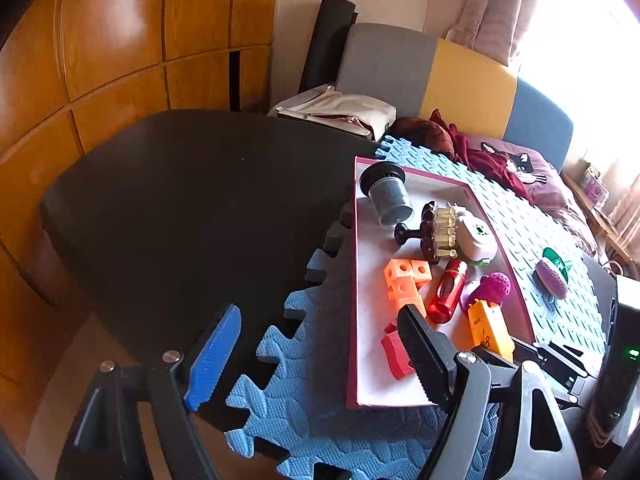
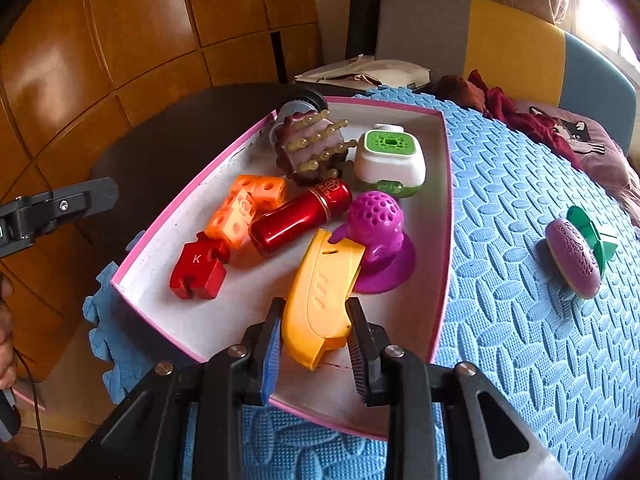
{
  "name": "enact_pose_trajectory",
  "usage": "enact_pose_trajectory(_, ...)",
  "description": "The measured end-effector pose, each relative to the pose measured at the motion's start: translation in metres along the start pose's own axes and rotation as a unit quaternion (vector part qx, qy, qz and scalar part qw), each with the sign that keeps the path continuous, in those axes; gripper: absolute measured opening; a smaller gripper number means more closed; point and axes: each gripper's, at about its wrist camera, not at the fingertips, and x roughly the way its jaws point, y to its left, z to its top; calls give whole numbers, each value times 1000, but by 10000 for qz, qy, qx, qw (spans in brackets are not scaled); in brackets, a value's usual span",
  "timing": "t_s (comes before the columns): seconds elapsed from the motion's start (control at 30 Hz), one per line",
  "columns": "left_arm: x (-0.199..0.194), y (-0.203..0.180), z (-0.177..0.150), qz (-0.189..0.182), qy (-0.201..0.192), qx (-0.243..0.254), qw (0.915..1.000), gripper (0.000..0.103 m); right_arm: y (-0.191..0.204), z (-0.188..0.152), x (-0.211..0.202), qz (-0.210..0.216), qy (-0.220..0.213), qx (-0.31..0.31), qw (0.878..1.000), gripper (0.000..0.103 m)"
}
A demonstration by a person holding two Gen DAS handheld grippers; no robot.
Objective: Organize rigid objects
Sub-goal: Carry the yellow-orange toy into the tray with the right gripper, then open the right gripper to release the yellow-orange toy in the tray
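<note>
My right gripper (image 2: 314,330) is clamped on the yellow plastic case (image 2: 320,300), low centre in the right wrist view, its far end over the white floor of the pink-rimmed tray (image 2: 442,216). Just beyond it in the tray I see a purple suction toy (image 2: 376,236), a red cylinder (image 2: 300,218), orange linked cubes (image 2: 244,208), a red puzzle block (image 2: 198,268), a green-topped white box (image 2: 390,160) and a pegged brown massager (image 2: 316,148). A mauve oval brush (image 2: 574,258) lies well apart on the blue foam mat (image 2: 520,320), at the right. My left gripper (image 1: 320,356) stands apart with nothing between its fingers — bottom of the left wrist view. The mat covers a dark table (image 1: 180,200); wooden panels (image 1: 100,40) fill the upper left, a sofa (image 1: 460,80) and bright window (image 1: 592,40) the upper right.
</note>
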Motion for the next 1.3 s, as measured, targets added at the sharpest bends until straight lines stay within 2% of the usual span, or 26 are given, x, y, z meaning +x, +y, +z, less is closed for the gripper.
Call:
enact_pose_trajectory(0.53,-12,-12,-3,-45,-77,197,9998,82,0,-4,-9,47,-143,196,9997,33)
enact_pose_trajectory(0.63,-13,-13,-3,-58,-79,211,9997,82,-3,-5,-14,46,-215,295,9993,37)
enact_pose_trajectory(1.03,-17,-21,-5,-96,-87,334,9994,82,-10,-7,-22,7,-309,491,9983,37)
enact_pose_trajectory(1.3,-18,-29,-4,-167,-109,447,9988,82,-21,-6,-43,-97,-624,650,9959,37)
